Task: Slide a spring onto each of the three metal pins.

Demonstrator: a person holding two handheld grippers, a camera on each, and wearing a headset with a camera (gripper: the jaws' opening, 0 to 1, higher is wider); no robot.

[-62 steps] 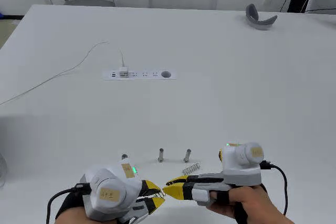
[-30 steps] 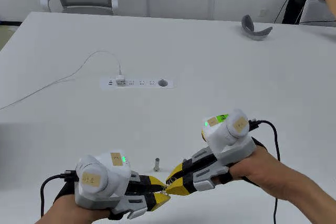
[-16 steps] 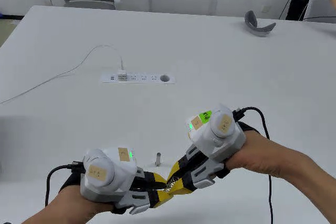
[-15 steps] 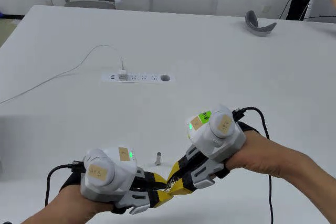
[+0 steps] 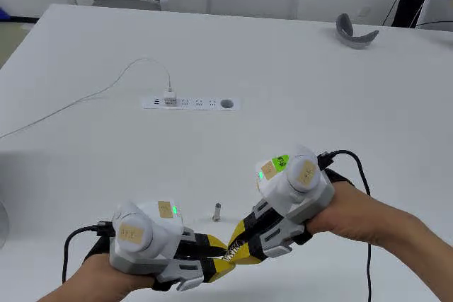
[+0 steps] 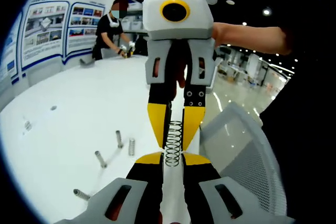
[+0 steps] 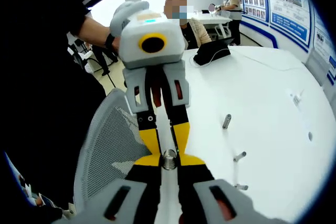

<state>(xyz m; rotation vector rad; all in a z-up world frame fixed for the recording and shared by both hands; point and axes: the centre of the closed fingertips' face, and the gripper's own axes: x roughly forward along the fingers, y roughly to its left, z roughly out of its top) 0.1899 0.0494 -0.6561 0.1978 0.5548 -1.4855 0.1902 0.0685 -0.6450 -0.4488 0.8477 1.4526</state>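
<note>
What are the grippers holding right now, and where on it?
One spring, held between both grippers: the left gripper pinches one end, and the right gripper pinches the other end.

Our left gripper (image 5: 221, 265) and right gripper (image 5: 238, 240) meet at a spring (image 5: 231, 250); one pin (image 5: 217, 211) stands just behind.

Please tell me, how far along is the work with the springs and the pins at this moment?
Done: nothing I can confirm; the pins on the table are too small to tell whether any carries a spring. In hand: one spring, gripped at its ends by the left gripper and the right gripper. Left: sliding it onto a pin, then checking the others.
</note>
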